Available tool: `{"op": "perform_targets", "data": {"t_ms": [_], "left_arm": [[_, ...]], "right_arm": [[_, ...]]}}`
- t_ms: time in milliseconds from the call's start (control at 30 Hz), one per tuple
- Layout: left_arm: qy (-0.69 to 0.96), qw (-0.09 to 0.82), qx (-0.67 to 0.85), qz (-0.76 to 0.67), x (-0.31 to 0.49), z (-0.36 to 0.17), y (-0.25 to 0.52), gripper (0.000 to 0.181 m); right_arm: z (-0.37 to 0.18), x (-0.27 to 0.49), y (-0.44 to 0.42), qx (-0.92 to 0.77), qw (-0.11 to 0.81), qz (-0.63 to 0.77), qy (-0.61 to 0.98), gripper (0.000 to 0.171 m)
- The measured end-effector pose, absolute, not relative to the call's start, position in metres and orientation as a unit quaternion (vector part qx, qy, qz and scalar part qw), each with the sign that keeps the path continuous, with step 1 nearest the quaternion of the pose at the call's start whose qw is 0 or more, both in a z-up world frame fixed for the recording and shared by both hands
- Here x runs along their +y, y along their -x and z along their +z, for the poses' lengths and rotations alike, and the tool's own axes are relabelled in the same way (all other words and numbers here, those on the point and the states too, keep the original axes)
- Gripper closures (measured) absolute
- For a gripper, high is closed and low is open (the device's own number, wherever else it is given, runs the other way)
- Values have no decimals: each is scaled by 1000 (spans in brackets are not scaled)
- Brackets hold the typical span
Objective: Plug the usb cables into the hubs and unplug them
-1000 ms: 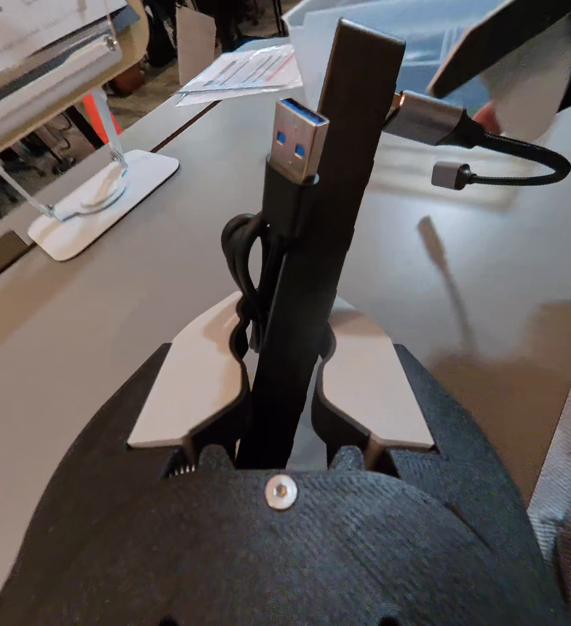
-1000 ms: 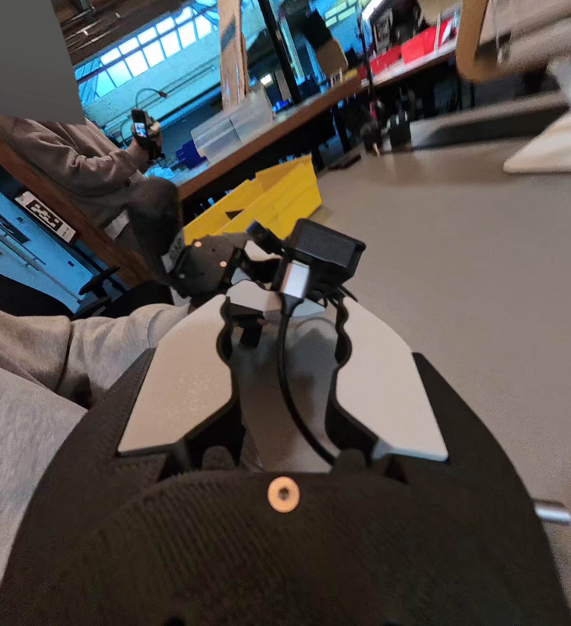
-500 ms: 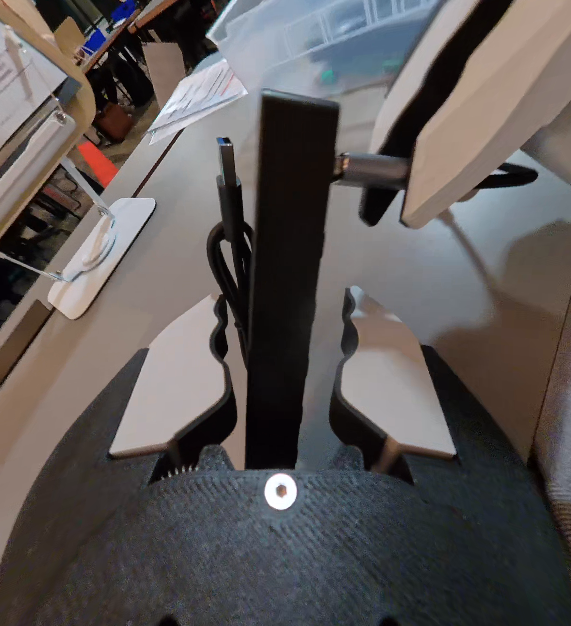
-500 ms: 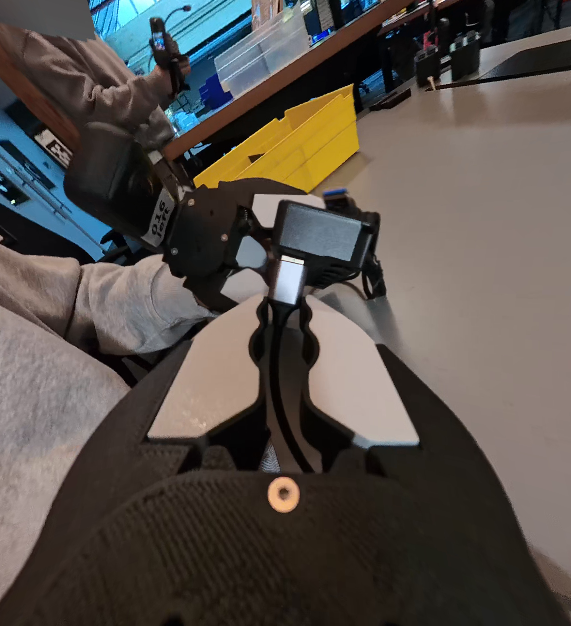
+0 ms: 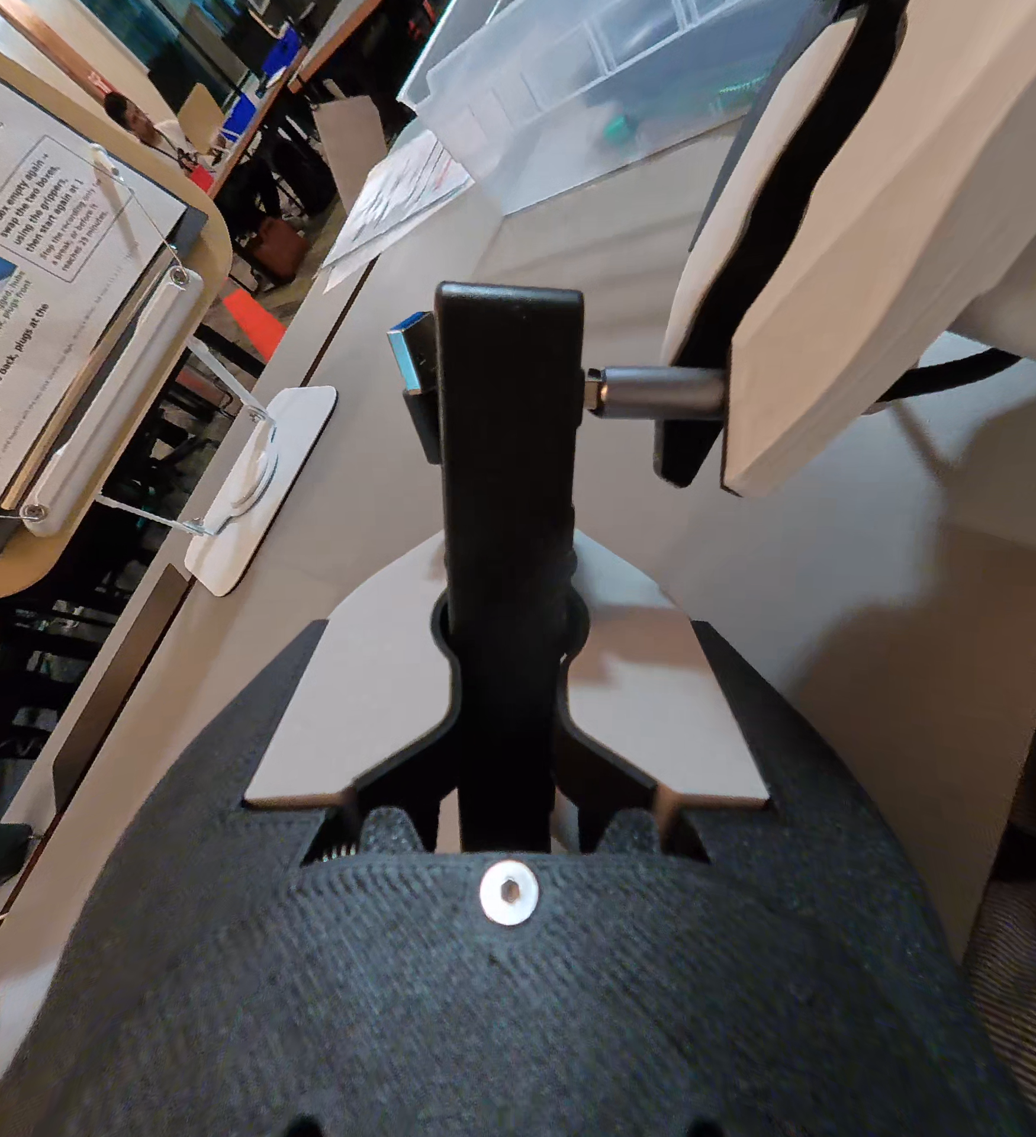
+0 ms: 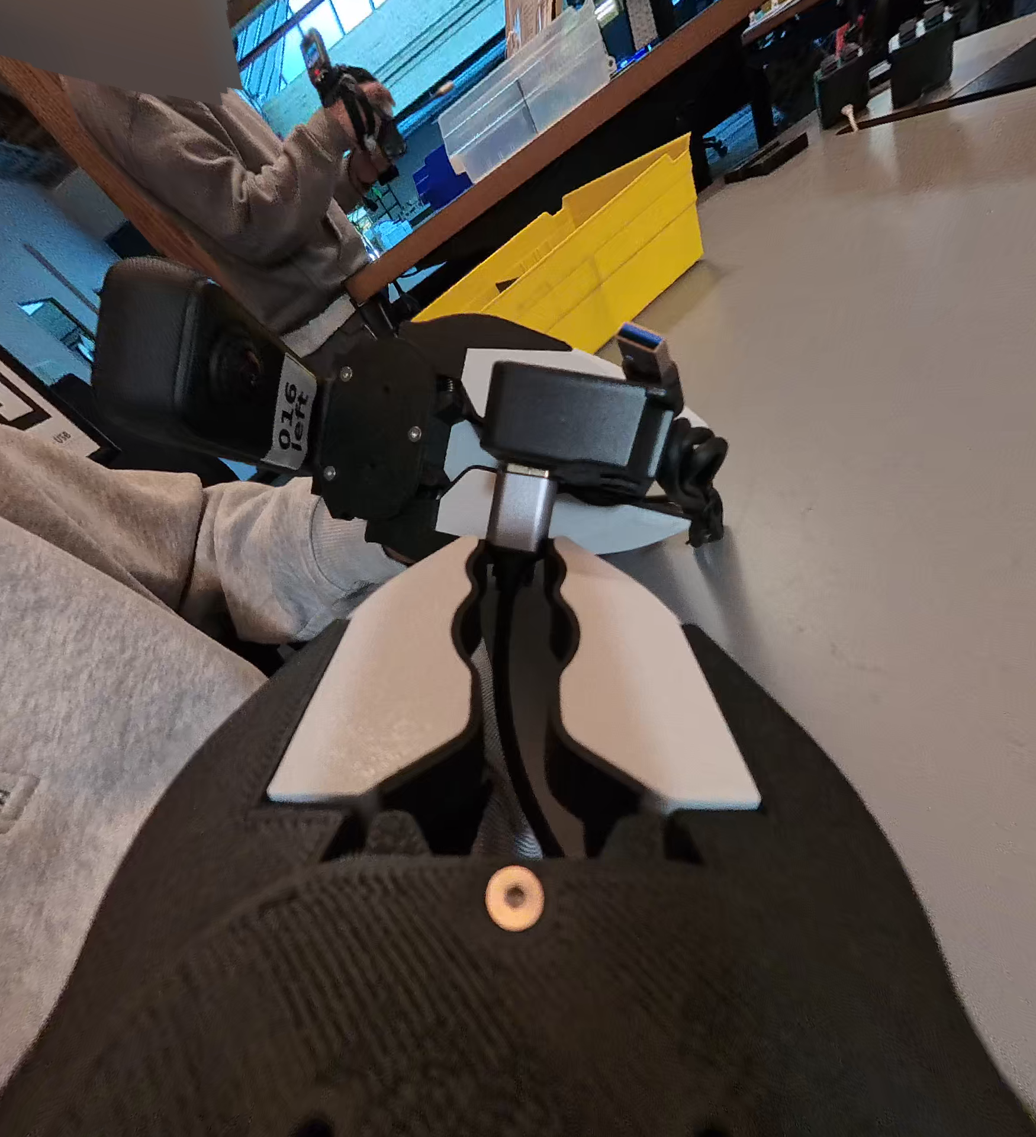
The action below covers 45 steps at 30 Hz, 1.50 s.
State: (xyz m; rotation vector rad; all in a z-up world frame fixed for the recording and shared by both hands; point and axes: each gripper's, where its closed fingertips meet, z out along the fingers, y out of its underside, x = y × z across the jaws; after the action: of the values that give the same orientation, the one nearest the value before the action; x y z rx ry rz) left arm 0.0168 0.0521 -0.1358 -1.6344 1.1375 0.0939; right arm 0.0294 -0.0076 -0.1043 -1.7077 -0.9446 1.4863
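My left gripper [image 5: 506, 547] is shut on a black USB hub [image 5: 506, 461], which stands up along the fingers above the table. The hub's own cable ends in a blue-tongued plug [image 5: 414, 363] beside its left edge. A grey metal USB plug [image 5: 657, 394] sits in the hub's right side port, with a sliver of its metal tip showing. My right gripper [image 5: 715, 424] is shut on that plug's rear end. In the right wrist view, my right gripper [image 6: 515, 554] holds the grey plug [image 6: 518, 510] against the hub [image 6: 571, 421], and its black cable runs back between the fingers.
The grey table [image 6: 872, 430] lies below. A yellow bin [image 6: 595, 271] stands at its far edge. A document stand [image 5: 239, 486] with a printed sheet is on the left, and a clear plastic box [image 5: 595, 92] behind. A person in a grey hoodie [image 6: 226, 184] sits beyond.
Both grippers have closed: the left on the hub, the right on the grey plug. The hub turned so that its narrow edge faces the left camera, and the hub's blue plug swung behind it.
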Motion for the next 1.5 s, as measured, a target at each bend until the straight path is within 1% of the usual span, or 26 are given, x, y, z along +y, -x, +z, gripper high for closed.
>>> {"op": "perform_targets", "data": {"t_ms": [233, 333, 400, 567, 633, 700, 767, 900, 1067, 1200, 1300, 1400, 1500], "left_arm": [[735, 519, 436, -14, 57, -135, -13, 152], [751, 509, 420, -32, 59, -136, -14, 151], [758, 504, 413, -33, 62, -137, -13, 151], [764, 504, 401, -45, 67, -133, -19, 151], [759, 512, 401, -42, 67, -132, -19, 151], [762, 514, 392, -45, 69, -131, -16, 151], [774, 494, 391, -57, 68, -136, -18, 152], [763, 506, 396, -67, 64, -129, -18, 151], [761, 508, 398, -67, 65, -128, -18, 151], [756, 511, 404, -70, 61, -124, -19, 151], [766, 487, 412, -84, 61, -131, -21, 151], [763, 489, 417, -74, 63, -132, -22, 151], [766, 488, 407, -95, 62, -129, -23, 151]], "right_arm": [[-100, -4, -27, -342, 333, 558, 679, 154], [-99, -3, -27, -352, 353, 530, 686, 154], [-99, 0, -26, -355, 384, 495, 694, 156], [-93, 6, -31, -357, 402, 480, 693, 155], [-94, 7, -33, -360, 397, 481, 694, 156], [-97, 12, -37, -326, 365, 517, 702, 160], [-99, 14, -38, -297, 338, 551, 703, 163], [-92, 4, -34, -377, 410, 463, 689, 163], [-89, 2, -35, -327, 363, 537, 688, 164], [-85, -2, -35, -380, 408, 478, 679, 163], [-87, -2, -35, -364, 395, 496, 682, 163], [-87, -2, -37, -373, 396, 493, 679, 163], [-85, -3, -36, -378, 401, 489, 676, 163]]}}
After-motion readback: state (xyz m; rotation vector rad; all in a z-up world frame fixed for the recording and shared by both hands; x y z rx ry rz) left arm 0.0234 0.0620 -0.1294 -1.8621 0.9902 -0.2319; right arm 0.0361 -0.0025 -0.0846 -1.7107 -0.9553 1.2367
